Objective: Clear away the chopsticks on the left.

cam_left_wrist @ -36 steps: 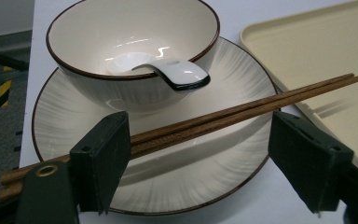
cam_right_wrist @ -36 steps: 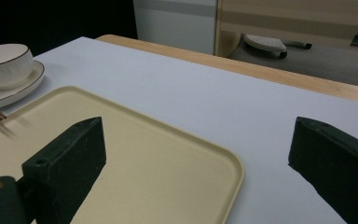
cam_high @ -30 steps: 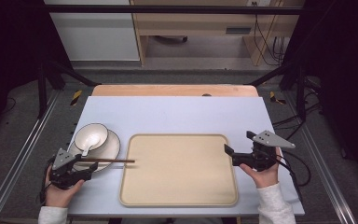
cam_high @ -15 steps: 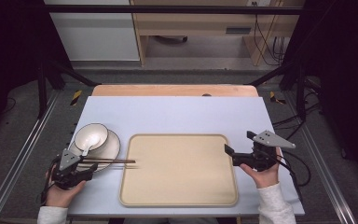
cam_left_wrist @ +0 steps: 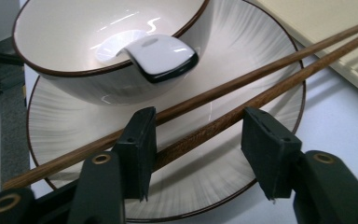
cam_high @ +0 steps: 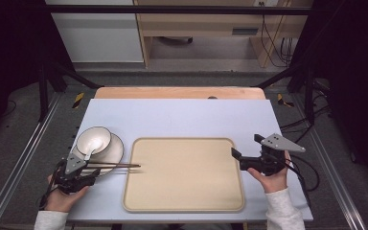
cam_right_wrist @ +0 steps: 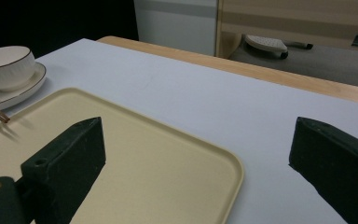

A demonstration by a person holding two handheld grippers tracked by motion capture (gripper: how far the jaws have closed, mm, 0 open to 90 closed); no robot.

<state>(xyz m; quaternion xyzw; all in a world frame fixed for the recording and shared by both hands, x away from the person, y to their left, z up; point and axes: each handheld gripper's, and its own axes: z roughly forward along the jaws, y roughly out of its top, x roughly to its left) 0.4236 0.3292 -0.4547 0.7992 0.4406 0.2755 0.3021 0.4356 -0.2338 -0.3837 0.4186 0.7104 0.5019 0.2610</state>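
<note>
Two slim dark-brown wooden chopsticks [cam_left_wrist: 242,88], side by side.

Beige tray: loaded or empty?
Almost empty: the flat beige plastic tray bears nothing except the brown wooden chopsticks' tips crossing its left rim.

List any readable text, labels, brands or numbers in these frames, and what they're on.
None: the bowl, plate, spoon, chopsticks, tray and the left hand-held gripper and right hand-held gripper carry no print.
Yellow-black marks on the floor by the table: stripes, no lettering.
</note>
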